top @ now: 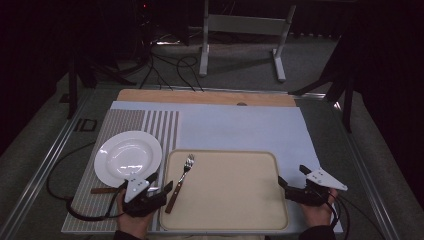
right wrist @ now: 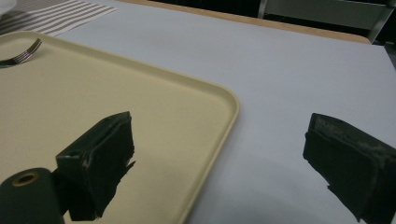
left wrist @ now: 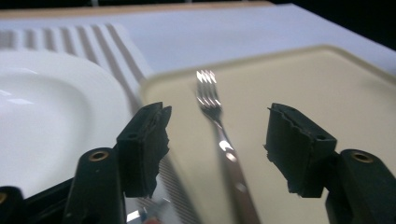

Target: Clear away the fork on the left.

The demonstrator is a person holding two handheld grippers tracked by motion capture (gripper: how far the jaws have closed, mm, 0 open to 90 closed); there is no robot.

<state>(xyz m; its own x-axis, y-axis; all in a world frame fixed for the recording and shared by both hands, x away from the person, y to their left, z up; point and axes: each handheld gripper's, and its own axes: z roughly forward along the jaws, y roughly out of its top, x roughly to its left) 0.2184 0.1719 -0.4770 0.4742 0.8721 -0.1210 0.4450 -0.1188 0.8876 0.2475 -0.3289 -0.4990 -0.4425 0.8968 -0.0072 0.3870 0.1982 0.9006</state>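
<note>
The fork [top: 181, 180] lies on the left part of the beige tray [top: 240, 220], tines pointing away from the person, its brown handle reaching back toward the tray's near-left edge. In the left gripper view its shaft [left wrist: 224, 140] is seen running between the two black jaws, which stand wide apart with nothing touched by either. The left hand-held gripper [top: 161, 186] is thus released and is held just over the handle end of the fork.

The step in hand is judged to be either an approach to grasp the fork or the moment just after it was set down; which of the two cannot be told. If a grasp is meant, the jaws would need to be lowered around the handle and closed across its narrow width, with care taken that the thin metal is not pushed flat against the tray.

Just left of the tray a white plate [top: 128, 158] rests on a striped mat [top: 165, 125], and a brown strip [top: 102, 190] of unclear kind lies near the plate's front.

The right hand-held gripper [top: 291, 179] is held at the tray's right edge, its jaws also spread and empty, one over the tray rim [right wrist: 224, 121] and one over the pale blue cloth [top: 240, 125] that covers the counter [top: 200, 96].
</note>
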